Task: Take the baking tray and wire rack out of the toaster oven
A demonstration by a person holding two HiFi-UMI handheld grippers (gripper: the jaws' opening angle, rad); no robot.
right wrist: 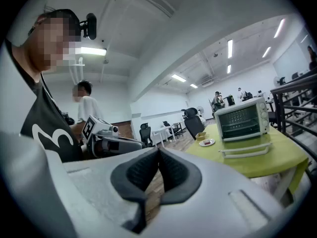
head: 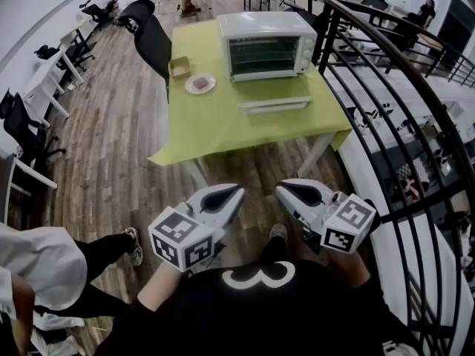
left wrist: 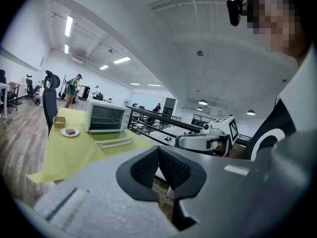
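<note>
A white toaster oven stands on the far side of a green table, with its door folded down and open. Wire bars of a rack show inside; I cannot make out the baking tray. The oven also shows small in the left gripper view and the right gripper view. Both grippers are held close to the person's body, well short of the table. The left gripper is shut with nothing in it. The right gripper is shut and empty too.
A white plate with a reddish piece and a small tan box lie left of the oven. A black railing runs along the right. A black chair stands at the table's left. Another person crouches at lower left.
</note>
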